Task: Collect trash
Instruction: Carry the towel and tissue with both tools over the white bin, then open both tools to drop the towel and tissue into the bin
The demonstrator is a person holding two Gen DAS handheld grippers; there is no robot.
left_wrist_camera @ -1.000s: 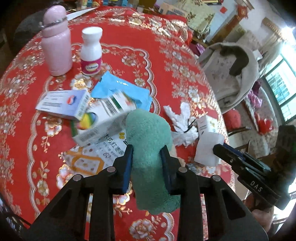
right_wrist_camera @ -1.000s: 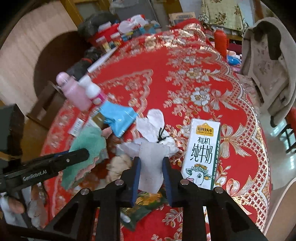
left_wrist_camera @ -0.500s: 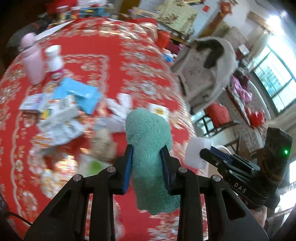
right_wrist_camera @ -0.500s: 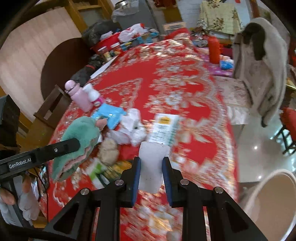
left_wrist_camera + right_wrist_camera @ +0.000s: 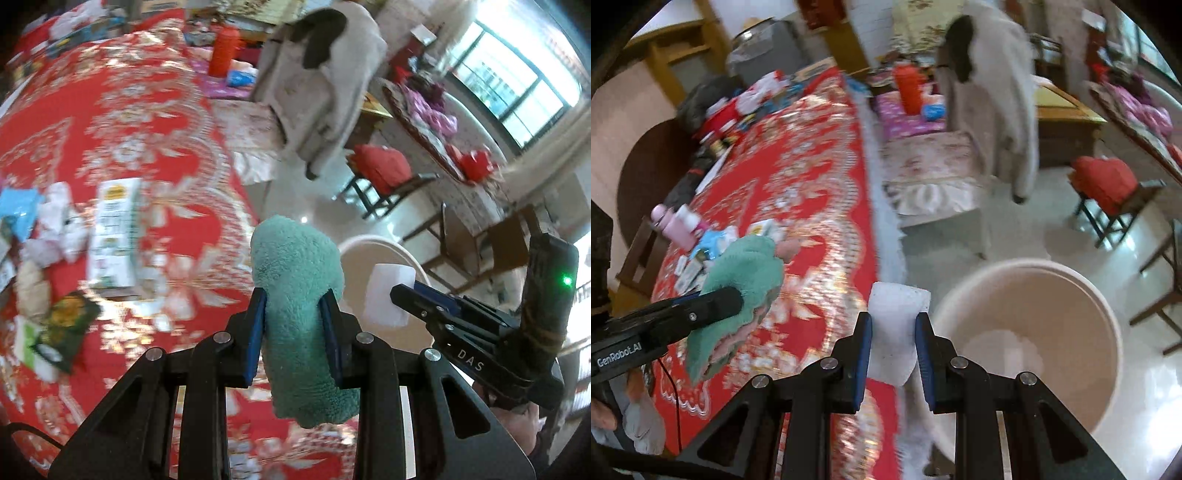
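My left gripper (image 5: 293, 306) is shut on a green fluffy cloth (image 5: 299, 266), held above the table's right edge. My right gripper (image 5: 893, 328) is shut on a white piece of packaging (image 5: 895, 314) and holds it over the table edge, just left of a round beige bin (image 5: 1027, 332) on the floor. The bin's rim (image 5: 373, 243) also shows in the left wrist view behind the cloth. Trash lies on the red tablecloth (image 5: 155, 122): a milk carton (image 5: 114, 229), crumpled tissue (image 5: 59, 229), a green wrapper (image 5: 62, 325).
A chair draped with a grey coat (image 5: 993, 110) stands by the table. A pink bottle (image 5: 668, 225) and a white bottle stand at the table's far left. Stools with red cushions (image 5: 1104, 184) stand on the tiled floor to the right.
Both grippers have swung right, away from the trash pile toward the table edge. The bin has come into full view beside the right gripper. Both still hold their items.
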